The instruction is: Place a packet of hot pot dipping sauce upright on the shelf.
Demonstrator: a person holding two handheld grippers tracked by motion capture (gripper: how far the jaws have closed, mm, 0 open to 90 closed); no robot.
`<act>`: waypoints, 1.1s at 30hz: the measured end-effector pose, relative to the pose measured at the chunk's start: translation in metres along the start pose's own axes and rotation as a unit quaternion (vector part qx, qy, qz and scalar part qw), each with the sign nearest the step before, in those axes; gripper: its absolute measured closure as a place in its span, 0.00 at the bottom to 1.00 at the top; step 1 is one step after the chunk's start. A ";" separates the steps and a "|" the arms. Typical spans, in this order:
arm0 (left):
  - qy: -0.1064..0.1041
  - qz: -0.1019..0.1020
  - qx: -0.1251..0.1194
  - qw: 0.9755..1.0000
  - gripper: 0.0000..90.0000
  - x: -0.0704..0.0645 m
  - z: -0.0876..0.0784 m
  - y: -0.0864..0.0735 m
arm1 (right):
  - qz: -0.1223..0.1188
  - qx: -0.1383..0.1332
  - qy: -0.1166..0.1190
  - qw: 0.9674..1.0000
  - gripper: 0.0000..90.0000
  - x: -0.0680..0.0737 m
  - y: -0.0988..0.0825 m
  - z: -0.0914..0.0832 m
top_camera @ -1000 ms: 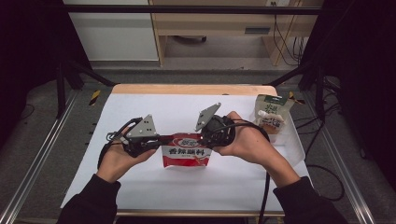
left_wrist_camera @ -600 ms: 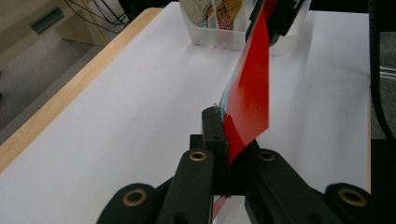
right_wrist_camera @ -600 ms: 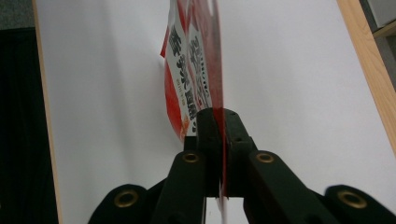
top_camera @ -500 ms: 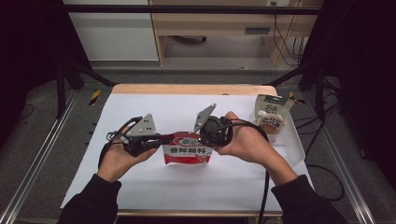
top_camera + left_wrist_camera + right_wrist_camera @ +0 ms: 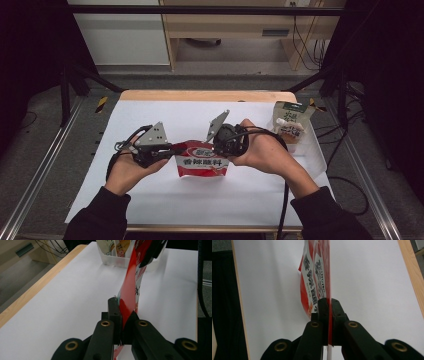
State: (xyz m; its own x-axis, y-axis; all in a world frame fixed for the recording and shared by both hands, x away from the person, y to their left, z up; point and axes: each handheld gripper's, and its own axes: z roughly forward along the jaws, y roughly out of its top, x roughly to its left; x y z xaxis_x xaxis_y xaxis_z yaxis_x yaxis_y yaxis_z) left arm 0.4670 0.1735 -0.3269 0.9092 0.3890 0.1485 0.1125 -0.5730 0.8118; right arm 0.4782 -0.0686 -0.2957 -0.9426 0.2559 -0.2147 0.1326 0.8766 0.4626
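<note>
Over the desk's middle, nearer its front edge, the left gripper and right gripper each clamp a top corner of the red sauce pouch, seemingly light, floppy and slick, best pinched along its flat sealed edges, with a clear bin by the right edge beyond.

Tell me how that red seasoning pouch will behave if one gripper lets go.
Probably floppy: the red pouch bends between the left gripper and the right gripper. Likely light, since thin edge pinches carry it. Its glossy film may slip.
</note>
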 end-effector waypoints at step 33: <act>0.131 -0.101 -0.018 0.986 0.10 -0.008 0.000 -0.091 | 0.050 -0.018 -0.058 0.997 1.00 -0.028 -0.026 -0.067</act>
State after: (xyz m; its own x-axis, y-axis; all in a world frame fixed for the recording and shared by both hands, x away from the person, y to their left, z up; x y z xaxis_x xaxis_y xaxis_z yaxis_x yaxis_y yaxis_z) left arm 0.4498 0.2222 -0.4020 0.7349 0.6678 0.1183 0.2620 -0.4405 0.8587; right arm 0.4811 -0.1260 -0.2444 -0.8828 0.3893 -0.2627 0.2123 0.8297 0.5162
